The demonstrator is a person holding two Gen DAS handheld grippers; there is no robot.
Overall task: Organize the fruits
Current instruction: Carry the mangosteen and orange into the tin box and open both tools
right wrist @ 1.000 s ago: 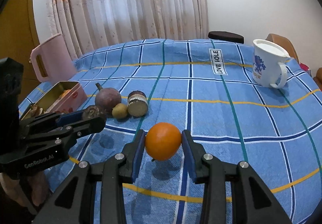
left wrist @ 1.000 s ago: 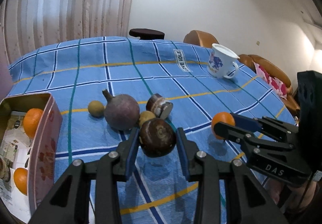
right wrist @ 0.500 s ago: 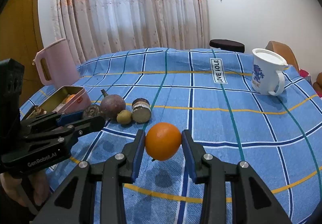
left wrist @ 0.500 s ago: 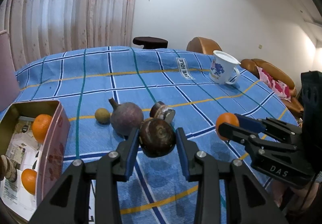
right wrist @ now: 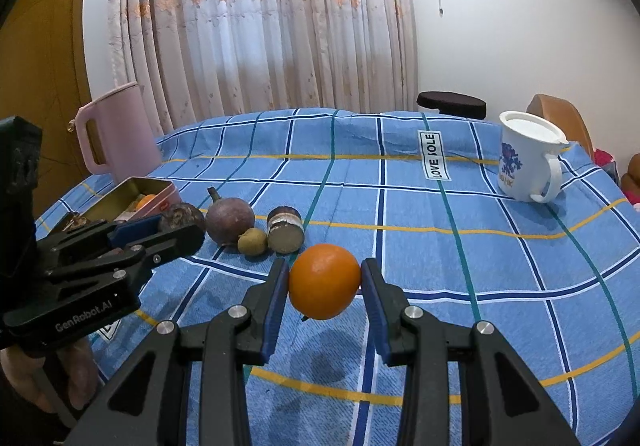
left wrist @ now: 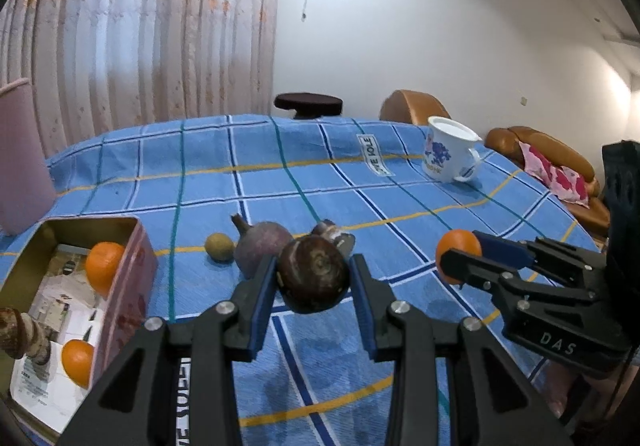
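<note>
Tin (left wrist: 132,266) at nine o'clock on the table (left wrist: 280,181), two oranges (left wrist: 103,266) inside it, three fruits (right wrist: 230,219) clustered at centre, jug (right wrist: 116,129) at ten o'clock behind the tin, mug (right wrist: 528,161) at two o'clock, stool (right wrist: 451,101) beyond the table at twelve.

right gripper (right wrist: 325,280) clamps orange (right wrist: 324,281) above tablecloth (right wrist: 500,266).

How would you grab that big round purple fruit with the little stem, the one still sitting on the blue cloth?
Pinch the big round purple fruit across its widest middle, one pad on each side, coming down from above. Its dark stem sticks up at the back left, so avoid it. The small yellow-green fruit sits close on its right and the left gripper on its left, so a sideways approach looks cramped.
</note>
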